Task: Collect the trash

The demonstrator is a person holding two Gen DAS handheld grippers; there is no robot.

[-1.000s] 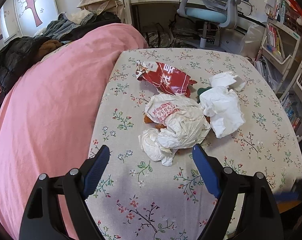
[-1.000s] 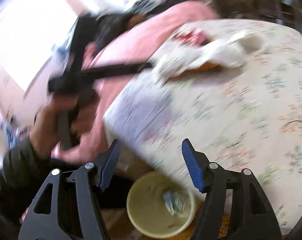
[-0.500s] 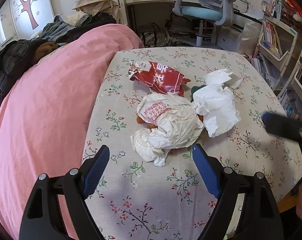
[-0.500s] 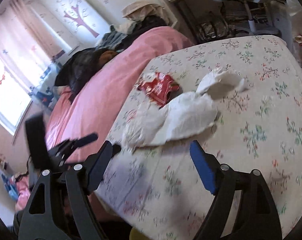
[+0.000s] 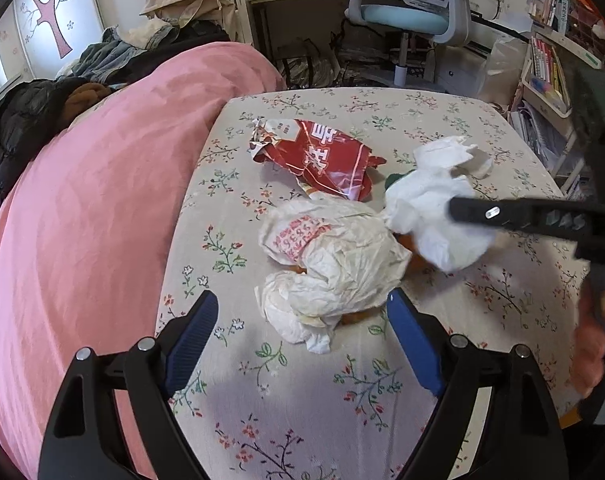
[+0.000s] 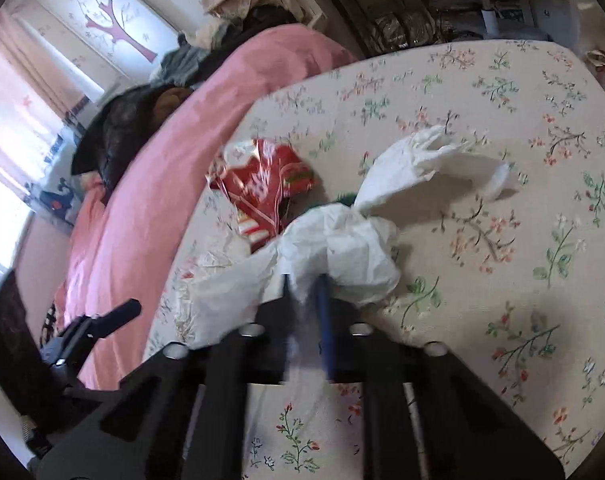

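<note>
Right now the right gripper (image 6: 304,280) has its jaws clenched on the near edge of the white tissue (image 6: 354,252), which bunches up just ahead of them on the floral tabletop (image 6: 502,280). Meanwhile the left gripper (image 5: 302,320) hovers with jaws released and wide, the crumpled paper wrapper (image 5: 334,264) lying just beyond and between their tips, untouched. Farther out past both lies the red snack bag (image 5: 318,156), with the pink bed (image 5: 94,220) left of the tabletop.

Green item (image 5: 396,179) mostly hidden under tissue (image 5: 430,208).
</note>
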